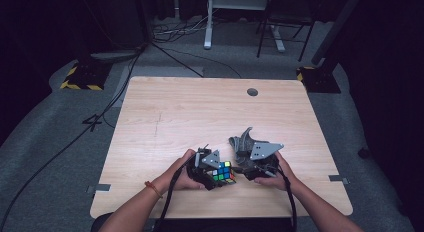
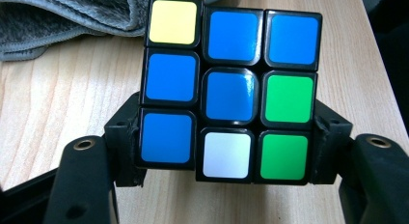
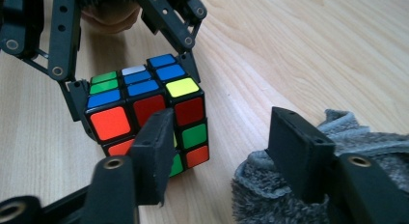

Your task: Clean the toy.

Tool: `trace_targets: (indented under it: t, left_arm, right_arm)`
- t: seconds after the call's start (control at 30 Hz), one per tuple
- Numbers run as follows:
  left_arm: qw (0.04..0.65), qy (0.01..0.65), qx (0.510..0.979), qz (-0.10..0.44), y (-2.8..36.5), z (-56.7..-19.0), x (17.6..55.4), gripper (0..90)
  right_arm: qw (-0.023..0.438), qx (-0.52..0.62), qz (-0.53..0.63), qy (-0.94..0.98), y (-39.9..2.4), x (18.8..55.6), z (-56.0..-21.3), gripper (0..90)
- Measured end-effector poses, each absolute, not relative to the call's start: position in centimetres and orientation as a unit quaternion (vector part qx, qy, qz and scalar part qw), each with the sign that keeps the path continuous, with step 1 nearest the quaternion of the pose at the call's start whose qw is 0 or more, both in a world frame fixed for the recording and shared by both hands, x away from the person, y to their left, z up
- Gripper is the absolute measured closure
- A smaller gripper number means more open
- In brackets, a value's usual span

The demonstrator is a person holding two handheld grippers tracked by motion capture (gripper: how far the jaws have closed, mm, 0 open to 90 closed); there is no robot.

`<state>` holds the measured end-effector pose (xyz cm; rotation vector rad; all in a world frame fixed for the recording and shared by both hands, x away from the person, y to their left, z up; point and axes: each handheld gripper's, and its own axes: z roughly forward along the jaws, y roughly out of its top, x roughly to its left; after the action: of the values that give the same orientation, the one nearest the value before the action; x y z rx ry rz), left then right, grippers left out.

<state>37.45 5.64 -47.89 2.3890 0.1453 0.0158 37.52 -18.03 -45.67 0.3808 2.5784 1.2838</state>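
A scrambled Rubik's cube stands on the wooden table near its front edge. My left gripper is shut on it, its black pads pressing the cube's two sides low down. The left gripper view shows the cube with a mostly blue face up and my left gripper clamped at its base. A grey cloth lies just right of the cube. My right gripper stands open beside the cube, one jaw in front of the cube, the other over the cloth. Nothing is pinched between its pads.
The person's hands and forearms come in from the table's front edge. A round cable hole sits near the far edge. Beyond the table are floor cables and a desk's legs.
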Motion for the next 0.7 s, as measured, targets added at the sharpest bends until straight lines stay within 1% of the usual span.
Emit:
trace_targets:
  t: [0.07, 0.13, 0.4, 0.5, 0.7]
  left_arm:
    - [0.366, 0.056, 0.929, 0.007, 5.6, -47.9, 37.4, 33.3]
    - [0.366, 0.055, 0.929, 0.006, 5.7, -47.9, 37.4, 33.3]
    - [0.370, 0.056, 0.927, 0.008, 5.6, -48.0, 37.4, 33.3]
    - [0.371, 0.055, 0.927, 0.008, 5.5, -48.0, 37.4, 33.1]
    - [0.366, 0.057, 0.929, 0.009, 5.5, -48.2, 37.5, 31.0]
  right_arm:
    - [0.120, 0.129, 0.440, 0.881, -18.1, 37.7, -45.6, 48.6]
    - [0.122, 0.139, 0.441, 0.878, -18.3, 38.0, -45.6, 47.9]
    - [0.105, 0.145, 0.456, 0.872, -17.9, 38.3, -45.6, 46.2]
    - [0.115, 0.140, 0.456, 0.871, -17.6, 38.2, -45.2, 46.5]
    - [0.108, 0.133, 0.458, 0.872, -16.5, 38.1, -45.3, 45.5]
